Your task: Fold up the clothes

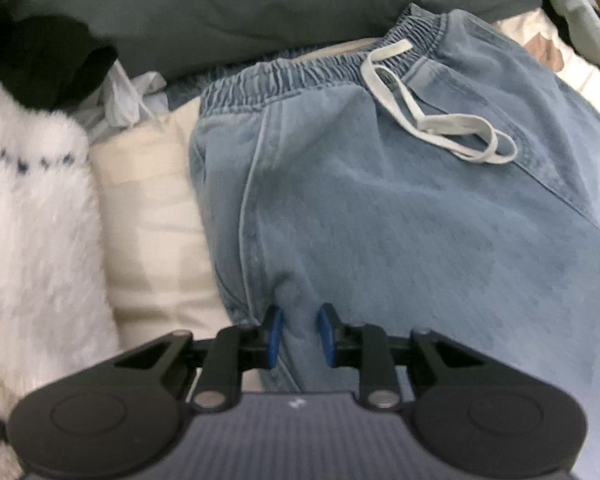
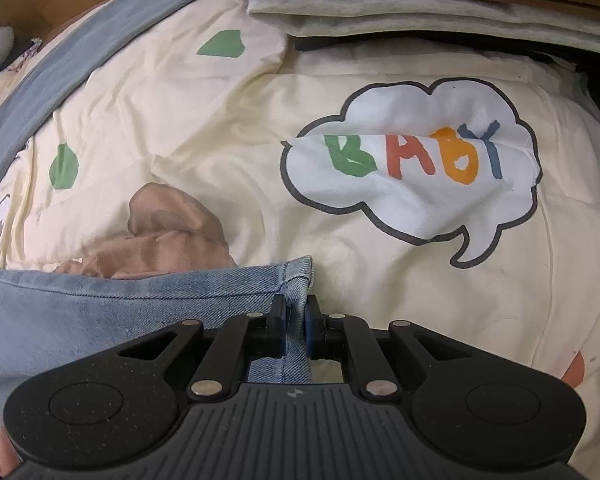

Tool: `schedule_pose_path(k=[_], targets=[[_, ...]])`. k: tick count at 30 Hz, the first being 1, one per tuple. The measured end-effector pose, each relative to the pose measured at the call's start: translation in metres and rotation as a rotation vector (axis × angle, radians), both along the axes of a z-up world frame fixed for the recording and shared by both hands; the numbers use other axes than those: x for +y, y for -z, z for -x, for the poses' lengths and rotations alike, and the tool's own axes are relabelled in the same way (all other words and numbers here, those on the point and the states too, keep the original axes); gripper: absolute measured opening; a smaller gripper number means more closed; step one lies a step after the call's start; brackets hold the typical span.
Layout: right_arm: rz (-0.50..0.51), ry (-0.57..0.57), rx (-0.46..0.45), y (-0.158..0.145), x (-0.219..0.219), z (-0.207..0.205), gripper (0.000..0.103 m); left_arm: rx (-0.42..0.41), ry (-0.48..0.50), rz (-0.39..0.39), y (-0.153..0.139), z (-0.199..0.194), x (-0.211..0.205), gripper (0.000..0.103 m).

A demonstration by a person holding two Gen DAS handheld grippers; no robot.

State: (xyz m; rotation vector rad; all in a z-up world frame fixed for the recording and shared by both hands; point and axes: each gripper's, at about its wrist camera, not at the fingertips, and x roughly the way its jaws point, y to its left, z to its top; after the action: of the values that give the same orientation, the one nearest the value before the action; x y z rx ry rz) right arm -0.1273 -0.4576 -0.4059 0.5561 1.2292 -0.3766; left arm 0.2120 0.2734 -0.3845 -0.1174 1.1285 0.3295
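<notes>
Light blue jeans (image 1: 380, 200) lie spread out in the left wrist view, with the elastic waistband (image 1: 300, 72) and white drawstring (image 1: 420, 112) at the far end. My left gripper (image 1: 300, 316) points down onto them. Its blue pads (image 1: 274, 332) pinch a raised fold of denim beside the side seam. In the right wrist view a jeans leg (image 2: 120, 304) runs in from the left. My right gripper (image 2: 296, 304) is shut on the hem corner (image 2: 298, 276), and the denim passes between the pads and under the body.
A white fluffy garment (image 1: 28, 220) and a cream cloth (image 1: 152, 220) lie left of the jeans, with grey-green bedding (image 1: 260, 8) behind. Under the right gripper is a cream quilt (image 2: 220, 100) printed "BABY". A stack of folded clothes (image 2: 440, 8) sits at its far edge.
</notes>
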Motion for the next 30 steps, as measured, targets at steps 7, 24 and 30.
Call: schedule_pose_path(k=[7, 24, 30], targets=[[0.01, -0.008, 0.018, -0.001, 0.002, 0.002, 0.006, -0.012, -0.038, -0.049, -0.005, -0.016, 0.006, 0.023], [0.024, -0.057, 0.017, -0.022, 0.0, 0.005, 0.014, 0.055, -0.157, -0.083, -0.017, -0.065, 0.046, 0.025], [0.087, -0.039, -0.036, -0.048, -0.006, 0.007, 0.017, 0.06, -0.078, -0.063, -0.05, -0.059, 0.02, 0.024]])
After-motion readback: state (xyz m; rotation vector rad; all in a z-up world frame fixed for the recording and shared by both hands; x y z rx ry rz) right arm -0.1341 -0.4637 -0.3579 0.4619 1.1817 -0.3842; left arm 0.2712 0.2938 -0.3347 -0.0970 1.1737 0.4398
